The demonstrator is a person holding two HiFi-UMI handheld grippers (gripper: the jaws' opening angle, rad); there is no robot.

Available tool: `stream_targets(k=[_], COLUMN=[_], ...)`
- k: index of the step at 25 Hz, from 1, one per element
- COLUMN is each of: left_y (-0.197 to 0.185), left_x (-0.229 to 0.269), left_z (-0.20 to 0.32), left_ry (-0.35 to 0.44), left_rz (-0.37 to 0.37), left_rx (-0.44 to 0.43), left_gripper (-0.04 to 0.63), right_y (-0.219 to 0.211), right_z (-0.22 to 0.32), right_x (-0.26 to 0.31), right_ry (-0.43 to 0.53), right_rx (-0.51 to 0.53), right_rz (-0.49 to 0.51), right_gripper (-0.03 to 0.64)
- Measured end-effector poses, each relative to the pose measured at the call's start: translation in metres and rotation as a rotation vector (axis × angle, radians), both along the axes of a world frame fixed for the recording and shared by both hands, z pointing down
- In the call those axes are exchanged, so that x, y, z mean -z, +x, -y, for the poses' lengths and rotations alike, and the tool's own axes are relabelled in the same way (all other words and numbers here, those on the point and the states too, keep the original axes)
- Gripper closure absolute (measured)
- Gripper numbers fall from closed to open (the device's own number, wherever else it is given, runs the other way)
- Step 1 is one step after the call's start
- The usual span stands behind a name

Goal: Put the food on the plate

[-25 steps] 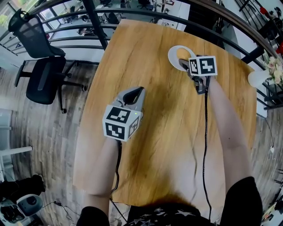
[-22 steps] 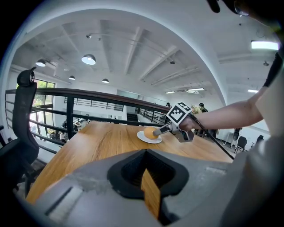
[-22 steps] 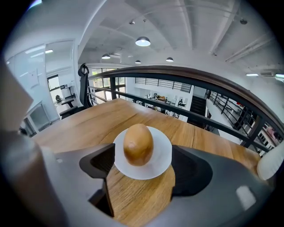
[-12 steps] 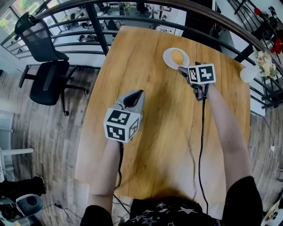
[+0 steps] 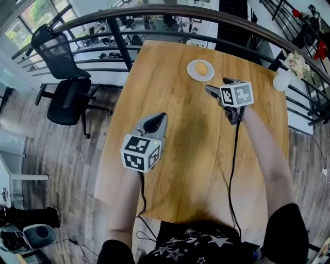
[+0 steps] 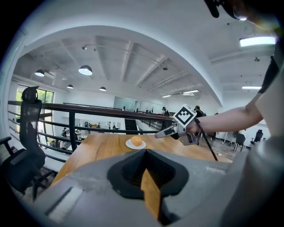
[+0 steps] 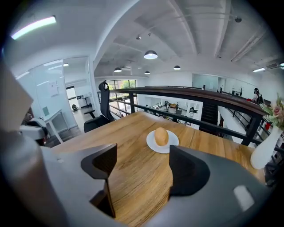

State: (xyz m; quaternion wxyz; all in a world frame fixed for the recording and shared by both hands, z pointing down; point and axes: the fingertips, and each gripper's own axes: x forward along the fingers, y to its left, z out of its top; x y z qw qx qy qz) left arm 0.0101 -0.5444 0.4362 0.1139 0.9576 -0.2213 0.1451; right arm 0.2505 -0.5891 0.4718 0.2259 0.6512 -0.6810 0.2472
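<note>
A round orange-brown piece of food [image 5: 202,68] lies on a small white plate [image 5: 192,73] at the far end of the wooden table [image 5: 180,165]. My right gripper [image 5: 210,89] hovers just short of the plate, pointing at it. Its jaws are wide apart and closing, with nothing between them. In the right gripper view, the right gripper [image 7: 143,150] frames bare wood, with the food [image 7: 161,136] and plate [image 7: 174,144] beyond. My left gripper [image 5: 155,121] floats over the table's left middle, shut and empty. The left gripper [image 6: 148,177] faces the distant plate [image 6: 129,145].
A white vase with flowers [image 5: 283,77] stands at the table's far right corner. A dark metal railing [image 5: 170,9] curves round the table's far side. A black office chair [image 5: 64,77] sits on the floor to the left.
My right gripper has drawn back from over the plate, leaving the food on it. The plate now lies clear of the jaws. The left gripper has hardly moved.
</note>
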Motion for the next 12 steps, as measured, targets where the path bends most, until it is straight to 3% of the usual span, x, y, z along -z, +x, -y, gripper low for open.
stream_targets(k=[6,12], left_y=[-0.018,-0.029], left_x=[0.022,0.028], left_z=[-0.041,-0.083], left_ry=[0.034,0.01], left_rz=[-0.007,-0.018], left_rx=[0.018,0.066], left_gripper=[0.594,0.594], right_y=[-0.031,-0.063], right_z=[-0.044,-0.093], right_x=[0.038,0.066], right_ry=[0.059,0.108], right_rx=[0.101,0.187], right_rz=[0.069,0.149], right_gripper=[0.27,0.316])
